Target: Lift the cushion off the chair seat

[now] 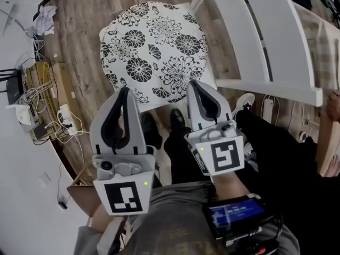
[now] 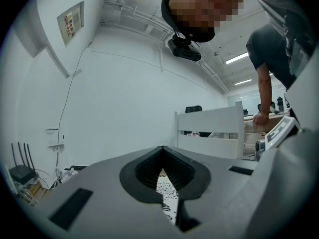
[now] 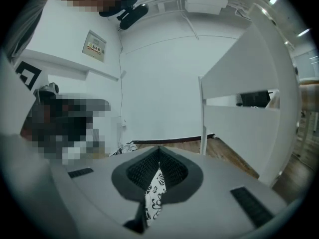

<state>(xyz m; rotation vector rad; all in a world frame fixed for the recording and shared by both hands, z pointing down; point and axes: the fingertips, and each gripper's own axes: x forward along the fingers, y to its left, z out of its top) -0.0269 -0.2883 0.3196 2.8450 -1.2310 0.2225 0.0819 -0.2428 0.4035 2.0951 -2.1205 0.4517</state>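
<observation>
Currently, the round white cushion (image 1: 154,47) printed with black flowers is seen spread over the seat (image 1: 208,68) of the white chair (image 1: 265,41), beside the chair's slatted back. Whether it rests on the seat or is held just clear of it cannot be told.

The cushion's edge on the person's side of the chair is pinched at two places. The left tongs (image 1: 125,92) are closed on that edge at the spot farther from the chair back. Their tips are brought together, and a strip of flowered fabric is caught between the dark pads. The right tongs (image 1: 193,83) are closed fully on the same edge nearer the chair back, and flowered fabric is likewise clamped between their pads.

A wooden floor (image 1: 79,36) is seen around the chair. On the side away from the chair back, a power strip (image 1: 66,118) and tangled cables (image 1: 37,92) are laid along the wall. A dark shoe (image 1: 177,118) is placed on the floor just in front of the chair.
</observation>
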